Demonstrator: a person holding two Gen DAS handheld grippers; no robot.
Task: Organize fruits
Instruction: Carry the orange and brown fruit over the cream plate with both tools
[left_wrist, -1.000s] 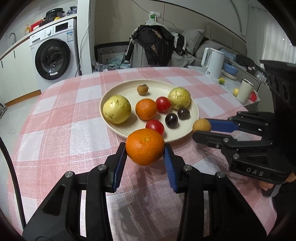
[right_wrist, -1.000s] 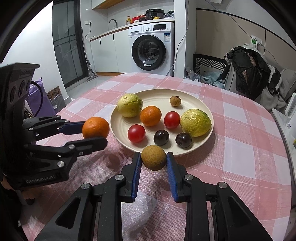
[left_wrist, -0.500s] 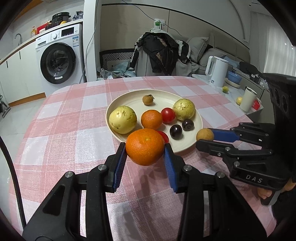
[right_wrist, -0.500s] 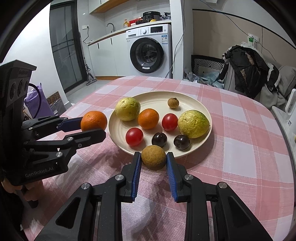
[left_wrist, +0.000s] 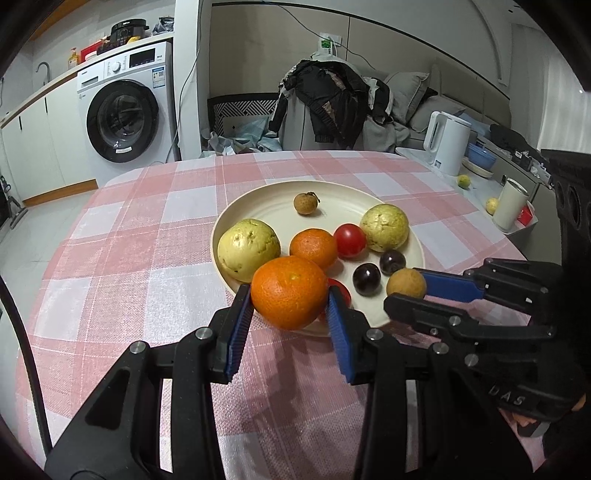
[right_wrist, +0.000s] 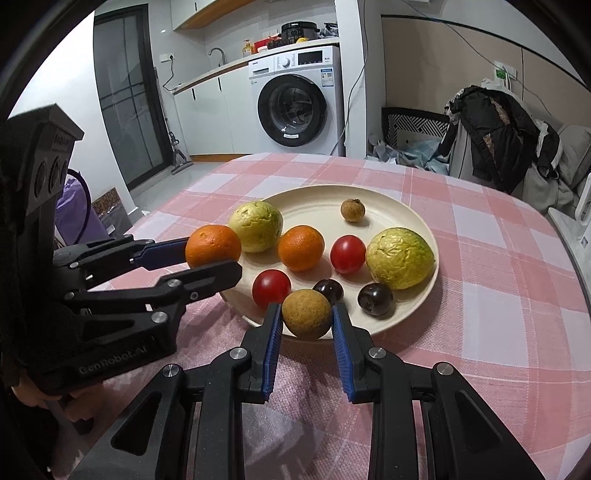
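A large round orange (left_wrist: 289, 292) is clamped between the blue pads of the left claw (left_wrist: 290, 295), held over the near rim of the cream round plate (left_wrist: 266, 201). Just to its right, the right claw (right_wrist: 306, 314) is closed on a small tan rough-skinned round fruit (right_wrist: 306, 314), also at the plate's near edge. On the plate lie two yellow-green knobbly guavas (right_wrist: 256, 226), a smaller orange (right_wrist: 301, 247), two red tomatoes (right_wrist: 347, 254), two dark purple plums (right_wrist: 375, 299) and a small brown longan (right_wrist: 352, 210). The plate sits on the worktop under a pink-and-white checked cloth (right_wrist: 498, 266). Behind stands a white washing machine (right_wrist: 295, 101).
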